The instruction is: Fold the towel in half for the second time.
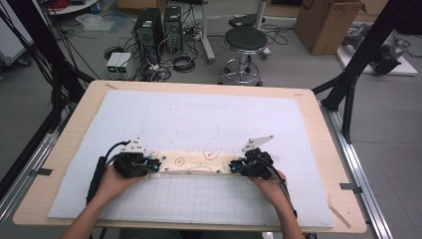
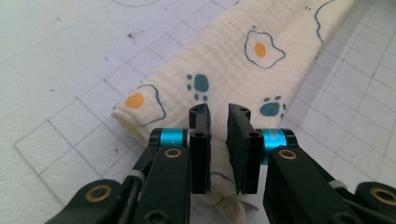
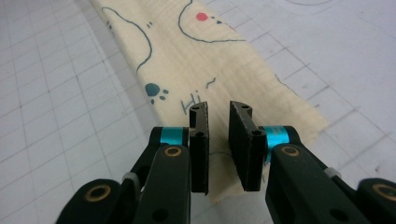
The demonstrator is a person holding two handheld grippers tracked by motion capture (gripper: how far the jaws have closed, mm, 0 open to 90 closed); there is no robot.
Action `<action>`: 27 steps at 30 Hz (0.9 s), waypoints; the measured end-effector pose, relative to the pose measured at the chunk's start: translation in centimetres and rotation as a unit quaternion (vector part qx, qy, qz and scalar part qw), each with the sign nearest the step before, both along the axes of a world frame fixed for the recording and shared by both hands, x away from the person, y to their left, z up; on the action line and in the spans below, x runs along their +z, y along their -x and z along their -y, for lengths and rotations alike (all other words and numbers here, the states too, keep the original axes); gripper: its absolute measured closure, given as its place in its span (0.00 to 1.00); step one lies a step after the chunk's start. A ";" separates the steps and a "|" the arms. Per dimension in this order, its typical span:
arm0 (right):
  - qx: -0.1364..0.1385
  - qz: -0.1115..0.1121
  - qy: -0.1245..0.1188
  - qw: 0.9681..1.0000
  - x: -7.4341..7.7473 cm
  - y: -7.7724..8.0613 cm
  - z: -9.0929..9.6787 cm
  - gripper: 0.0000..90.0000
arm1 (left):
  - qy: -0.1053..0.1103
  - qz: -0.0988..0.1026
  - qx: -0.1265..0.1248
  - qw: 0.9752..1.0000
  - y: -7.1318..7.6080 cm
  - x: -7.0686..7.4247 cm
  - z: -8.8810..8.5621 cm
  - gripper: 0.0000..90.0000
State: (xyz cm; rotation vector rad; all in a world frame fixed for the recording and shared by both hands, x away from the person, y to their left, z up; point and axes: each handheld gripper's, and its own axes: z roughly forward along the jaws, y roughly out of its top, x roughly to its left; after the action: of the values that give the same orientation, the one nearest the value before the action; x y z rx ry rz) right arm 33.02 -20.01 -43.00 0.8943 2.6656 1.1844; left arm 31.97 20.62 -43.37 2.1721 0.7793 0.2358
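A cream cloth [image 1: 196, 163] printed with fried eggs and paw marks lies folded into a long narrow strip across the white mat. My left gripper [image 1: 158, 167] is at its left end and my right gripper [image 1: 233, 167] at its right end. In the left gripper view the jaws [image 2: 218, 112] stand a little apart over the cloth [image 2: 233, 60], with a bunched fold showing in the gap low down. In the right gripper view the jaws [image 3: 218, 108] also stand slightly apart above the flat cloth end [image 3: 196, 56], pressing on nothing.
The gridded white mat [image 1: 199, 119] covers most of the wooden table [image 1: 74, 124]. Beyond the far edge stand a black stool [image 1: 245, 40], computer towers [image 1: 149, 30] with cables and a cardboard box [image 1: 326, 25]. Black frame posts [image 1: 348, 79] flank the table.
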 end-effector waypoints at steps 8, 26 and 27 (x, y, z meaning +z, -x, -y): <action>0.000 0.014 -0.002 1.000 -0.8 0.5 0.7 0.85 | -0.002 0.000 -0.002 1.000 0.0 -0.2 0.1 0.87; -0.014 0.055 0.018 0.998 -0.8 0.4 0.5 0.63 | 0.017 0.004 0.016 1.000 -0.7 -0.5 -0.8 0.73; -0.015 0.054 0.016 0.998 -0.8 0.4 0.5 0.63 | 0.015 0.006 0.016 1.000 -0.7 -0.4 -0.8 0.73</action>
State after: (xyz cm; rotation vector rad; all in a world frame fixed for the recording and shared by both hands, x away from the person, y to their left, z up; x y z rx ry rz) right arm 32.60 -20.53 -43.85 0.8382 2.5693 1.1448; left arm 32.67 21.42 -43.80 2.1306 0.8062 0.2508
